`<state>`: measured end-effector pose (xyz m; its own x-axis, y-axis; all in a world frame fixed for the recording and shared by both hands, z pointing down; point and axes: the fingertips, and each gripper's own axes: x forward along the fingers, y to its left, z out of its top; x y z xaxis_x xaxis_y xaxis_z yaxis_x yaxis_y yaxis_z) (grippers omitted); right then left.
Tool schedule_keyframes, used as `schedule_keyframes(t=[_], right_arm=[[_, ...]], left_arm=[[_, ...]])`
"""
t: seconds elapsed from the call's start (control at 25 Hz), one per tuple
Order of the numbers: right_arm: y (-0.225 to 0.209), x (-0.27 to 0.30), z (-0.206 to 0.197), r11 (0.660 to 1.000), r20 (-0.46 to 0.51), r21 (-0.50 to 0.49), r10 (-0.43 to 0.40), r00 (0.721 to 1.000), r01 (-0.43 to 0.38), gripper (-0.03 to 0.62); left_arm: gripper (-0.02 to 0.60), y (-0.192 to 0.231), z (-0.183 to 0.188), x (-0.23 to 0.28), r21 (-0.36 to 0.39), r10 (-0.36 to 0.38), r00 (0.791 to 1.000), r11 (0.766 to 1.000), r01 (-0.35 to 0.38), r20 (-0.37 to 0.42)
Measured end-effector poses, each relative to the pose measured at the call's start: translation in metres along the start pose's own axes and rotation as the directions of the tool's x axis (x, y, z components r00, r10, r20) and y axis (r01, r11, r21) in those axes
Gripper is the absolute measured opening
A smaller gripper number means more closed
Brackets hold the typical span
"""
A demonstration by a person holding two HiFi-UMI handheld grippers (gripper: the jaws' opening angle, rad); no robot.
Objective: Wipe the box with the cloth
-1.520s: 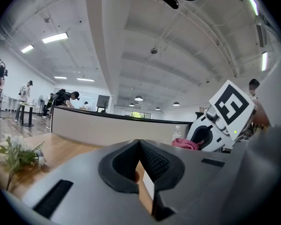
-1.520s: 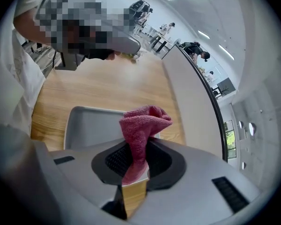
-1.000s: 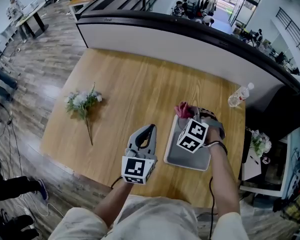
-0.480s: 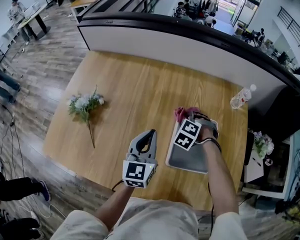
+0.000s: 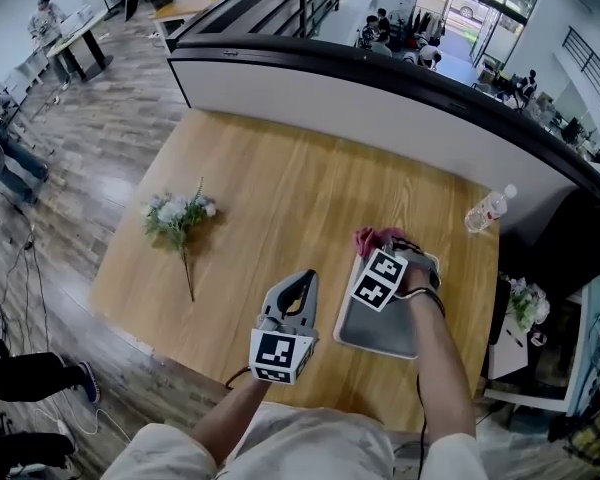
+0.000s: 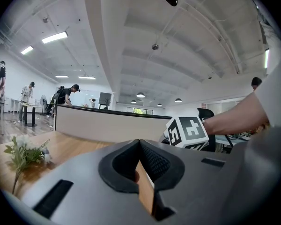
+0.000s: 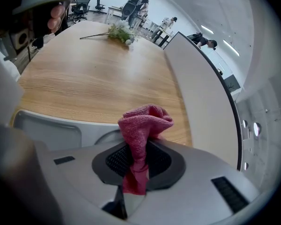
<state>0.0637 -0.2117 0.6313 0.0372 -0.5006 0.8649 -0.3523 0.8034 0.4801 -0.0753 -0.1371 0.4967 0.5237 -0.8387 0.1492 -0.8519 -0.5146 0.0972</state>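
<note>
The grey box (image 5: pixel 372 330) lies flat on the wooden table's near right part. My right gripper (image 5: pixel 380 248) hovers over its far left corner, shut on a bunched pink cloth (image 5: pixel 371 239). In the right gripper view the cloth (image 7: pixel 143 125) sticks up from between the closed jaws, and the box's grey rim (image 7: pixel 47 125) shows below it. My left gripper (image 5: pixel 302 280) is to the left of the box, above the table, shut with nothing in it. In the left gripper view its jaws meet at the left gripper (image 6: pixel 139 146) tip.
A small bunch of white flowers (image 5: pixel 178 214) lies on the table's left side. A plastic water bottle (image 5: pixel 487 209) lies at the far right corner. A dark-topped partition wall (image 5: pixel 380 88) runs behind the table. The table's right edge is just past the box.
The right gripper with the cloth has shifted slightly over the box's far left corner. The left gripper has stayed beside the box.
</note>
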Motion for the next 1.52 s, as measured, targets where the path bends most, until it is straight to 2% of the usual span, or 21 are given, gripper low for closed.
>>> schedule_keyframes(t=[1.12, 1.52], right_arm=[[0.027, -0.016, 0.000, 0.999, 0.032, -0.015, 0.034, 0.999, -0.034, 0.075], [0.041, -0.027, -0.005, 1.000, 0.049, -0.022, 0.011, 0.999, -0.010, 0.074]], left_arm=[[0.012, 0.003, 0.000, 0.001, 0.010, 0.002, 1.000, 1.000, -0.002, -0.002], [0.012, -0.001, -0.003, 0.002, 0.003, -0.005, 1.000, 1.000, 0.005, -0.003]])
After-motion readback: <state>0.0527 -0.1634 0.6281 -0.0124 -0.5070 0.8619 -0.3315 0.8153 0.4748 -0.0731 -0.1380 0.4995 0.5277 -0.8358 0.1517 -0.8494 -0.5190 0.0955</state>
